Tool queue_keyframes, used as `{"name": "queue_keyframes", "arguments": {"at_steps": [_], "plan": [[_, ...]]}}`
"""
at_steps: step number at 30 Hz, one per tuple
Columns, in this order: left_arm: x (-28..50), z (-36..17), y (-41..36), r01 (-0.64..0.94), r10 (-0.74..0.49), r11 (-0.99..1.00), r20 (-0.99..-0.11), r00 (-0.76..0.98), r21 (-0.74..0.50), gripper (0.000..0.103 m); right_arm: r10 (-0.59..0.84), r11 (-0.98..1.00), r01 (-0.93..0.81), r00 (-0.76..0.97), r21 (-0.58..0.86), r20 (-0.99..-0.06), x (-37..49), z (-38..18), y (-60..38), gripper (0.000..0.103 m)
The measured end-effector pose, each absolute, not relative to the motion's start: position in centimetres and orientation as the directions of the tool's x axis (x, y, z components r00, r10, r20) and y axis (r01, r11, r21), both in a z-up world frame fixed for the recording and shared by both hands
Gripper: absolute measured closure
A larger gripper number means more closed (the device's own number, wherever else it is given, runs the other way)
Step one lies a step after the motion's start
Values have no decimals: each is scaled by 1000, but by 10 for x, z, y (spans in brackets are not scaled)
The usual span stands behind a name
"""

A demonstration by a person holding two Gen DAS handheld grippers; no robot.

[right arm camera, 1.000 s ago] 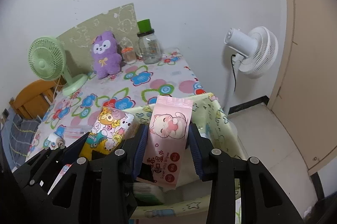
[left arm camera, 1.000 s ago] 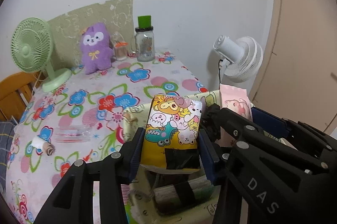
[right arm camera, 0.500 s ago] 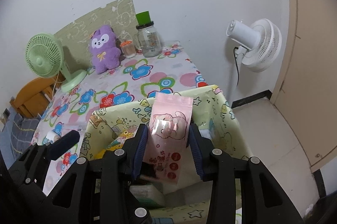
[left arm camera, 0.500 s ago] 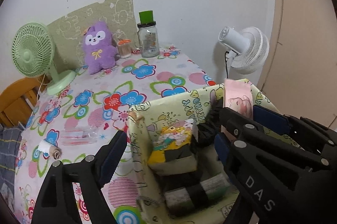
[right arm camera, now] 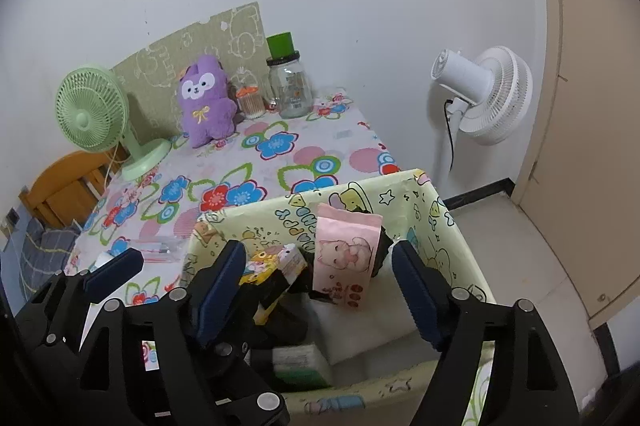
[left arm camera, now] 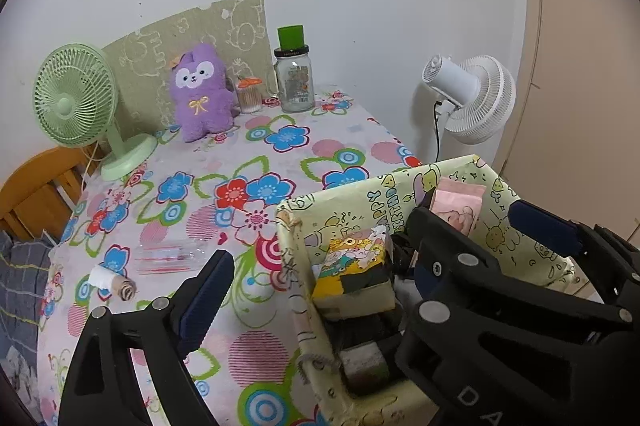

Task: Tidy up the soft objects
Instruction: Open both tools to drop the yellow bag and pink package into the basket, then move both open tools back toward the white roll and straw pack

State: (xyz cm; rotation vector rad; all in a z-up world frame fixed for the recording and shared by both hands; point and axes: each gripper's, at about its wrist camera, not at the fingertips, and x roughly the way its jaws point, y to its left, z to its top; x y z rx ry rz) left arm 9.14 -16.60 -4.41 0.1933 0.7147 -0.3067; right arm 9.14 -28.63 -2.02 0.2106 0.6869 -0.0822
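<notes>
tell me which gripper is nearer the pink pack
Right. The right gripper is open with the pink pack standing between its fingers in the bin. The left gripper is open around the yellow pack, beside the pink one.

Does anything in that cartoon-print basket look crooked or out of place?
Slightly. In the fabric basket, the pink wipes pack stands on end, leaning, and the yellow cartoon pack lies tilted beside it. Nothing looks spilled or damaged.
</notes>
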Motion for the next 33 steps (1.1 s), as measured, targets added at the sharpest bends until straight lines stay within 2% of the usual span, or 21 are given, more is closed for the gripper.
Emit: {"name": "queue_keyframes", "arguments": {"at_steps": [13,33], "plan": [[65,-15,-138,329,-222,942,-612,759,67,8,-42,976,154,823,151,-567,60,12,-259,15],[52,3,-63,256,-195,966,-568,800,29,0,-58,992,110,846,68,-530,47,37,-185,8]]}}
